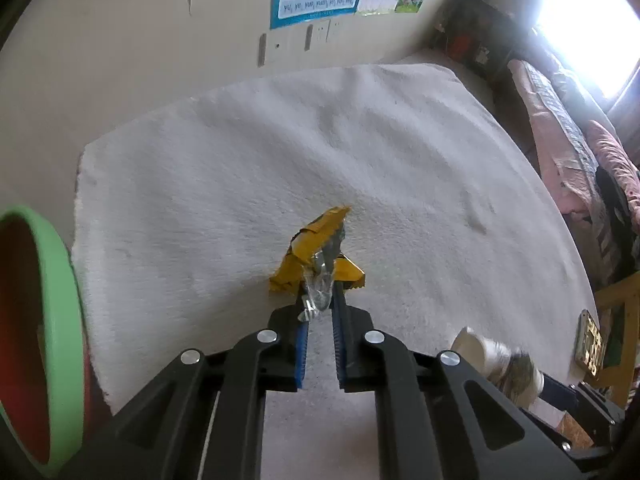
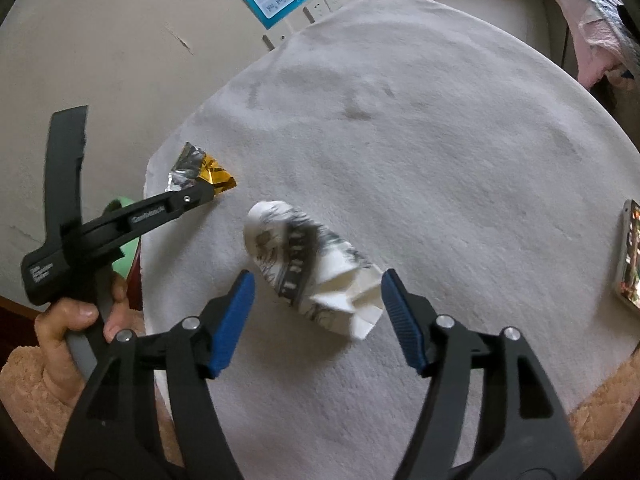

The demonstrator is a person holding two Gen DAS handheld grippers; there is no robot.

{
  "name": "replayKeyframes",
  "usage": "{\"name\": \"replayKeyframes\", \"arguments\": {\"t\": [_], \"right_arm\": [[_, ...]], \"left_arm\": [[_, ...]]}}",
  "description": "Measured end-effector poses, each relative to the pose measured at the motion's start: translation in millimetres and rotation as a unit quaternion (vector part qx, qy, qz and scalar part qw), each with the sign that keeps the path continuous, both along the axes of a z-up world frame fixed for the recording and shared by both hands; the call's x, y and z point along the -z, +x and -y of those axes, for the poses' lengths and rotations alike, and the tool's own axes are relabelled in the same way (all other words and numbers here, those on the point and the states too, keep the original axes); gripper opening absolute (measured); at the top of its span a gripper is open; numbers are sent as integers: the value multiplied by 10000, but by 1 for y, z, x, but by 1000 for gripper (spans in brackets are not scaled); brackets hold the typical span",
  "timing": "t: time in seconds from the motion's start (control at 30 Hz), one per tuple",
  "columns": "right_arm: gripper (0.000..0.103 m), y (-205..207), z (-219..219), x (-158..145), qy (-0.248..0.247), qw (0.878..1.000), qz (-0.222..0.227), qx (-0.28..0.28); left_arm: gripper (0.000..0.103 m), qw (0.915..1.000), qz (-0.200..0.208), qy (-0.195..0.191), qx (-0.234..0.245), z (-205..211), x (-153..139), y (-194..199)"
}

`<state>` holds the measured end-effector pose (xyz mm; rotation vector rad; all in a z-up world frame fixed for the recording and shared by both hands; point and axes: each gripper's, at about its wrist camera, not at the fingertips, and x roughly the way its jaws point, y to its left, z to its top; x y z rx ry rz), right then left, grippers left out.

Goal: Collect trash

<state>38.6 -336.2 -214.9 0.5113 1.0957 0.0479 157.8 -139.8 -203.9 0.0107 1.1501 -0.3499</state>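
A crumpled yellow and silver foil wrapper (image 1: 316,252) lies on the white fleece cloth (image 1: 280,140), and my left gripper (image 1: 320,296) is shut on its silver end. The right wrist view shows the same wrapper (image 2: 200,168) pinched at the left gripper's (image 2: 202,194) tip, near the cloth's left edge. A crushed white paper cup (image 2: 312,276) with black print lies on its side between the blue pads of my right gripper (image 2: 318,280). That gripper is open, and the pads stand beside the cup without pressing it. In the left wrist view the cup (image 1: 496,360) sits at lower right.
A bin with a green rim (image 1: 60,320) and a red inside stands just off the cloth's left edge. A phone (image 2: 630,256) lies at the cloth's right edge. A hand (image 2: 72,320) in a fuzzy sleeve holds the left gripper. A wall with posters rises behind.
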Motion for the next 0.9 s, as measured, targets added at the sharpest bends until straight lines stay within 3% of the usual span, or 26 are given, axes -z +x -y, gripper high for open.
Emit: {"name": "replayKeyframes", "arguments": {"t": [0.27,0.5,0.53,0.6,0.67,0.7,0.9], "right_arm": [[64,6,-6,5,30,9999,9,-130],[64,6,-10,5,-153,9998,47,-146],[62,6,-11,4,-194,9996,46,-174],[37,6,-14,4,-292,9993,25,-225],[31,6,-12,6,-197,9996,-9,-219],[21,5,-11,6,-183,9996,-13,-192],[20,-5,-8,-8,-227,9996,148,-17]], "left_arm": [[8,9998,106,-60,-137,-24,-14,-15],[8,9990,420,91,87,-24,-26,-33],[8,9986,492,146,133,-24,-28,-37],[8,9975,622,235,226,-23,-32,-44],[8,9957,804,349,304,-23,-38,-53],[8,9952,848,363,313,-24,-41,-56],[8,9949,932,298,253,-40,-66,-77]]}}
